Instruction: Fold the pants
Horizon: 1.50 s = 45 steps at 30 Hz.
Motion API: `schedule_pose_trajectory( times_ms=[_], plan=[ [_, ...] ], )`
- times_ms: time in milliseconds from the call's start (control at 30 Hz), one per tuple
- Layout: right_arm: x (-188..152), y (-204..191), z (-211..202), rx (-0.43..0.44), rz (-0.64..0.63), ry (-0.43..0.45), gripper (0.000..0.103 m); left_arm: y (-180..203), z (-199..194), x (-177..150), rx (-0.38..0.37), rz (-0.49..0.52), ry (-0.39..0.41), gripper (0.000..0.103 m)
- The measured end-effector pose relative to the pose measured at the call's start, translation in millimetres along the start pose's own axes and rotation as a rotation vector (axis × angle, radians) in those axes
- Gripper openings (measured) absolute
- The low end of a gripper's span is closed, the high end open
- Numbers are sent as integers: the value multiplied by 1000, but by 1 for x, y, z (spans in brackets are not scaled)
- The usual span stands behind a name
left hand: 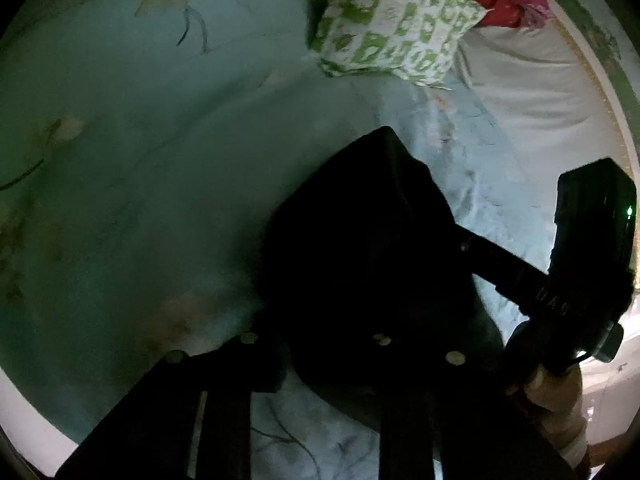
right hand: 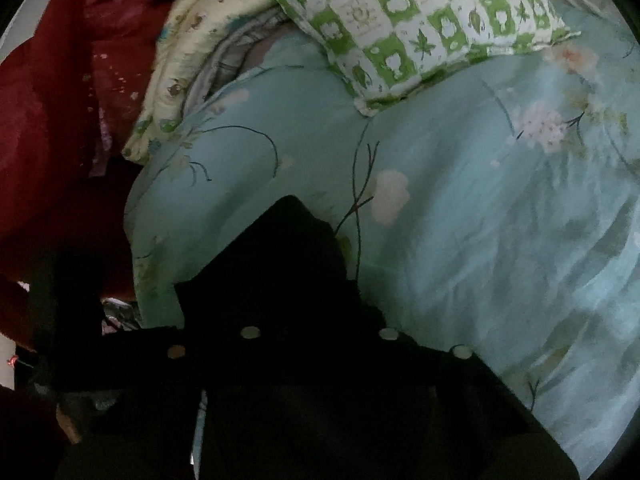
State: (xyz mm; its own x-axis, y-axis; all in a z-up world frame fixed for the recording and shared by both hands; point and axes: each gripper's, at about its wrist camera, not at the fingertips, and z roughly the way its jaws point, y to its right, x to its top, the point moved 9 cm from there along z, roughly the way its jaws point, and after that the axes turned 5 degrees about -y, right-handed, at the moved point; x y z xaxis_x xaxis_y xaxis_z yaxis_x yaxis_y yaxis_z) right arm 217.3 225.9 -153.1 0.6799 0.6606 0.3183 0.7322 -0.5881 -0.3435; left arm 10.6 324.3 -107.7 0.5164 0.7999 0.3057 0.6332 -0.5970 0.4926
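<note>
The black pants (left hand: pixel 360 240) lie bunched on the pale blue floral bedspread (left hand: pixel 160 160). In the left wrist view my left gripper (left hand: pixel 316 340) is right at the dark cloth; its fingers merge with it, so I cannot tell how the jaws stand. My right gripper (left hand: pixel 472 248) reaches in from the right, its tip against the pants. In the right wrist view the pants (right hand: pixel 288 272) fill the space between the right gripper's fingers (right hand: pixel 384 336), and the jaw state is lost in the dark.
A green-and-white checked pillow (left hand: pixel 392 24) lies at the far side, also in the right wrist view (right hand: pixel 420 20). Red fabric (right hand: pixel 60 120) is piled to the left, beside a cream patterned pillow (right hand: pixel 188 52). A white sheet (left hand: pixel 532 100) lies at the right.
</note>
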Motion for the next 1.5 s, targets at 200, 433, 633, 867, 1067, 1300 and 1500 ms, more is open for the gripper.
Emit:
schedule_pose_trajectory(
  times_ms=[200,433,633,867,1067,1300,1500],
  plan=[
    [-5,-11,-53,34,17,115,17,39,-36,-6,-53,82,51,16],
    [-19,-21,-123,49,47,257,17,108,-75,-25,-145,220,89,16],
    [-51,-18,-184,48,88,398,16,165,-90,-53,-191,347,103,16],
    [-98,1,-232,38,165,505,16,215,-94,-97,-239,460,73,16],
    [-138,25,-259,28,241,572,16,253,-77,-135,-247,548,29,16],
    [-186,52,-275,50,345,648,15,283,-55,-180,-223,656,-5,16],
    [-217,73,-274,46,416,667,15,294,-32,-207,-195,709,-45,16]
  ],
)
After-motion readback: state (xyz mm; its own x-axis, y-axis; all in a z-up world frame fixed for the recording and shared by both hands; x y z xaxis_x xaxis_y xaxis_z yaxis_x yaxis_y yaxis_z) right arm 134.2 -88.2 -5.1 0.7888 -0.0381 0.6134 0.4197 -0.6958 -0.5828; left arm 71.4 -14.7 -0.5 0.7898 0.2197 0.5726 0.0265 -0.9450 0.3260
